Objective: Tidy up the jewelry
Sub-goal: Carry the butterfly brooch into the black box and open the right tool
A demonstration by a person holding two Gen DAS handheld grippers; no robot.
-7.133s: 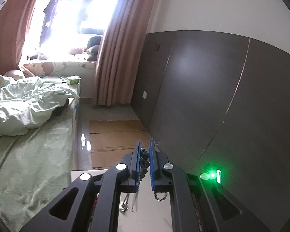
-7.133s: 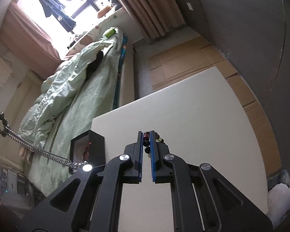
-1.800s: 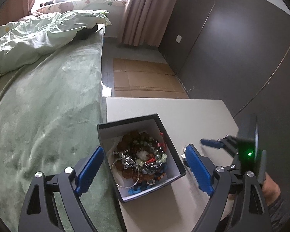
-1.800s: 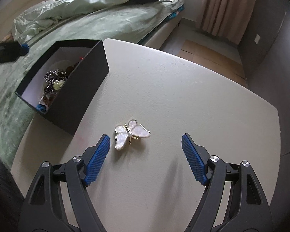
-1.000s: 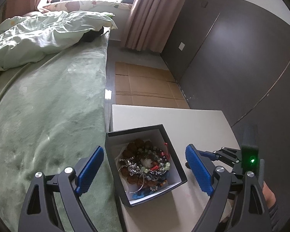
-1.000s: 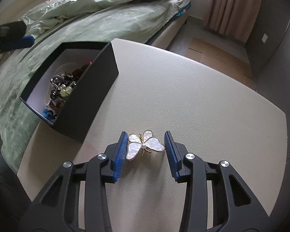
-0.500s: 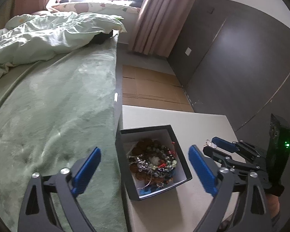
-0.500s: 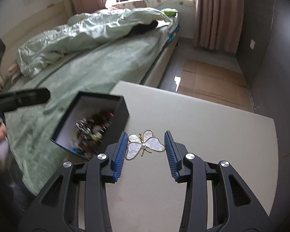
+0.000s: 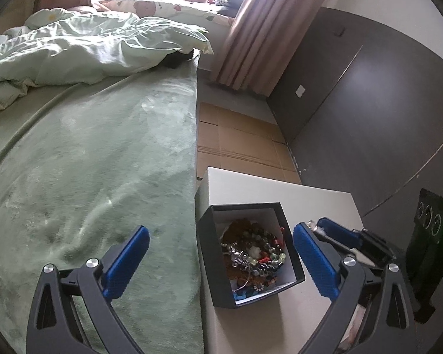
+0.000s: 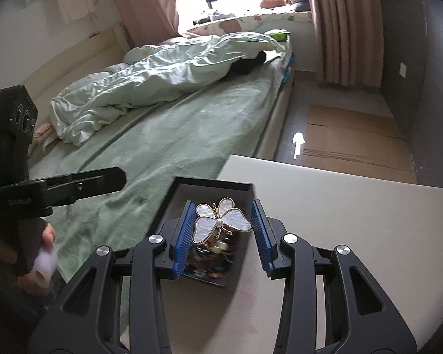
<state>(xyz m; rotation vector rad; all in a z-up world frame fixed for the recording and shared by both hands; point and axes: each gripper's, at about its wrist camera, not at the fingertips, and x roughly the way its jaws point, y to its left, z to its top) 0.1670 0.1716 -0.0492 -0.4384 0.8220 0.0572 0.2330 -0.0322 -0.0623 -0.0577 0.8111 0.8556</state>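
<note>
I see the black box heaped with beads just beyond and below my right gripper, near the table edge by the bed; a nudge there could tip it off. My left gripper, jaws just opened wide, holds nothing. The butterfly brooch is pinched only by its wingtips, so it could twist free and miss.

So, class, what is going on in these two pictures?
A person is tidying jewelry with a hand-held gripper in each hand. The right hand-held gripper is shut on a pearly butterfly brooch and holds it above the black jewelry box, which sits on the white table beside the bed and already holds beaded pieces. The left hand-held gripper has just been opening; it stands wide open and empty, over the box.
</note>
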